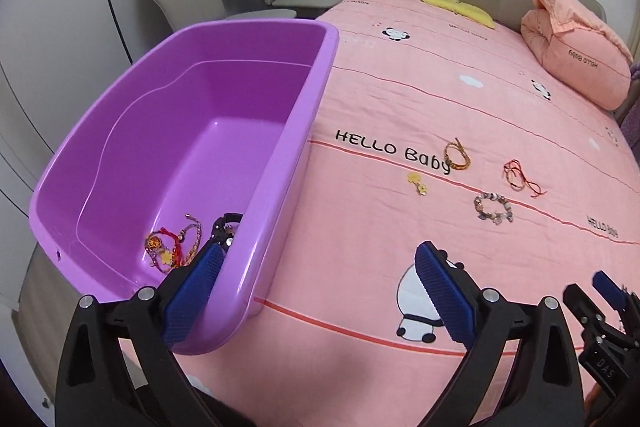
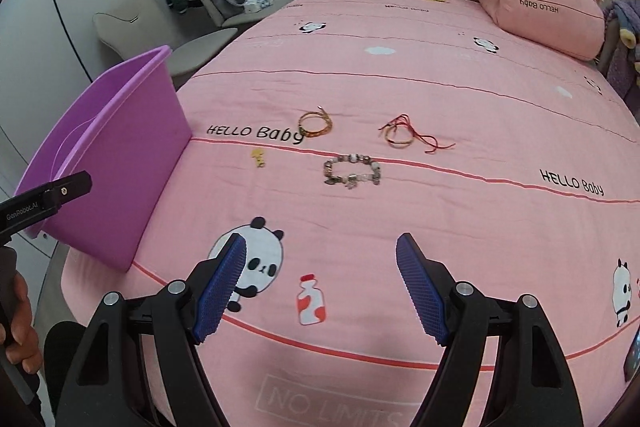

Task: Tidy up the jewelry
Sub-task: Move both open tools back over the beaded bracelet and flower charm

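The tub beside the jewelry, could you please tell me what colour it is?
Purple tub, clearest in the left wrist view.

Purple tub (image 1: 280, 155) wall beside open bedspread (image 2: 440, 87)

1. The left gripper (image 1: 316, 291) is blocking part of the purple tub (image 1: 280, 163). One blue finger (image 1: 196, 287) is sitting in front of the tub's near wall and is covering some of the tangled jewelry (image 1: 172, 247) inside.
2. A black thing (image 1: 226, 227) in the tub is peeking out behind the wall. It is too hidden to tell what it is.
3. The right gripper (image 1: 608, 311) is getting cut off by the right edge of the left wrist view.
4. The tiny yellow charm (image 2: 259, 157) near the tub is looking too small to make out.
5. The hand (image 2: 18, 323) is running off the left edge of the right wrist view.
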### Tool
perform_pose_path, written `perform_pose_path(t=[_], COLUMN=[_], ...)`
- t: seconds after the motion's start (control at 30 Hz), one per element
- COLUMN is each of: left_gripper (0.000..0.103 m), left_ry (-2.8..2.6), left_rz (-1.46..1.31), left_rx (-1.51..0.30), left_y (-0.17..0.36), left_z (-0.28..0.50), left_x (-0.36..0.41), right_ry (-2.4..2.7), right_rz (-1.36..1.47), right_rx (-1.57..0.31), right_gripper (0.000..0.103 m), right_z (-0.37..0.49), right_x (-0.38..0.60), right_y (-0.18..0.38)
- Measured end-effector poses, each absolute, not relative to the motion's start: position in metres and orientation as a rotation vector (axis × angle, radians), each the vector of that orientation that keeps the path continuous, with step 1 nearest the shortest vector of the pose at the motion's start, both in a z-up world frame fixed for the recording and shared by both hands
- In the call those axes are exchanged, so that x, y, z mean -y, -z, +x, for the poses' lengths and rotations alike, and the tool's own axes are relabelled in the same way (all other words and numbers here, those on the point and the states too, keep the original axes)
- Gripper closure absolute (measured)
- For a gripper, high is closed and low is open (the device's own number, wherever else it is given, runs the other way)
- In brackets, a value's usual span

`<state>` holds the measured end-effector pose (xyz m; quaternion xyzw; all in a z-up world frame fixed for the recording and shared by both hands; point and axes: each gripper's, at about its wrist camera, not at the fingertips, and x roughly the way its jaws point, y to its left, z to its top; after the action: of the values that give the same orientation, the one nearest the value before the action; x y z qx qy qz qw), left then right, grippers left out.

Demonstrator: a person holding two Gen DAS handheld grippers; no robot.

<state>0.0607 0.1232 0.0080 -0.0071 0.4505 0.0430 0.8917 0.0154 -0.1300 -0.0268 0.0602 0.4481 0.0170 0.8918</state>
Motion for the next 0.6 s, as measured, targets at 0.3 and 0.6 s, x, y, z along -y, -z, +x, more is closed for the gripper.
perform_pose_path(t=[0.3,0.6], left_gripper=[0.008,0.008], left_ry=[-0.162,-0.086], left_rz=[-0.037,0.018], left_rx=[-0.885,-0.855], left_y=[-0.017,-0.029], left_z=[0.072,0.083], left_x=[-0.120,-0.078], right_ry=[0.011,-0.007], right_rz=[0.159,0.176], right_rx=[-0.953,-0.950], right_gripper=[0.029,0.029], right_z=[0.026,0.041], right_x=[0.163,0.167], right_y=[0.046,0.053])
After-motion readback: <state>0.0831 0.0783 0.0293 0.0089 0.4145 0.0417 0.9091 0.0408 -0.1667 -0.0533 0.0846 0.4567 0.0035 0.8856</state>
